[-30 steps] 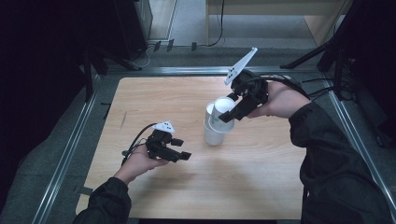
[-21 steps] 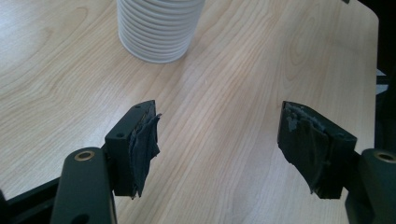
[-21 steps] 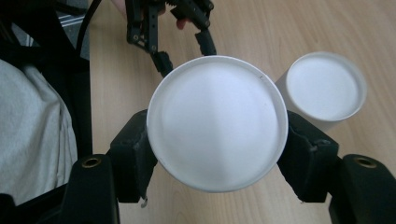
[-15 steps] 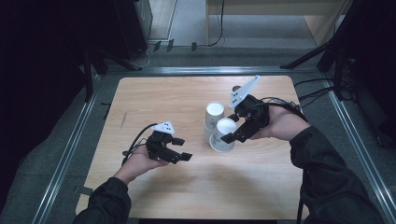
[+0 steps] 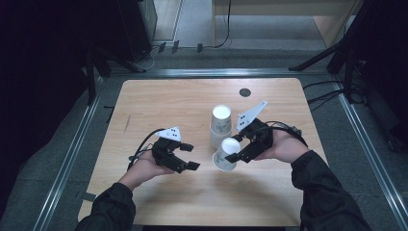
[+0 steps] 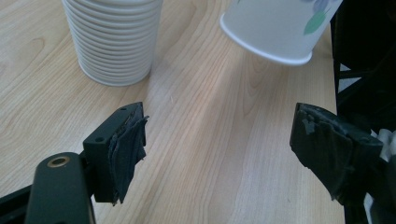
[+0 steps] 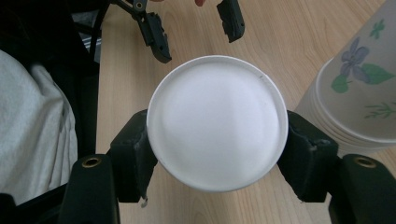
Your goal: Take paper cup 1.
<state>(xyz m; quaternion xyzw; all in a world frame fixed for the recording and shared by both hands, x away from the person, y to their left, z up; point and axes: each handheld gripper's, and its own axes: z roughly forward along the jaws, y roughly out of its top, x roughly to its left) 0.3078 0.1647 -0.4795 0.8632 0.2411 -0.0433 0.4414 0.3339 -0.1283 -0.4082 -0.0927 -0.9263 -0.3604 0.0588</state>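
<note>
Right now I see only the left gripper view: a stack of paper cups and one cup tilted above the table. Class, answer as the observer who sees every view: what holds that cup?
Observer: The right tool does; its pads press the cup on two opposite sides.
Operator: Which end of it faces that tool?
Observer: Its closed white base; the open mouth points away.
Operator: And the stack's top?
Observer: The stack stands mouth down, with a white base on top and a violet flower printed on its side.
</note>
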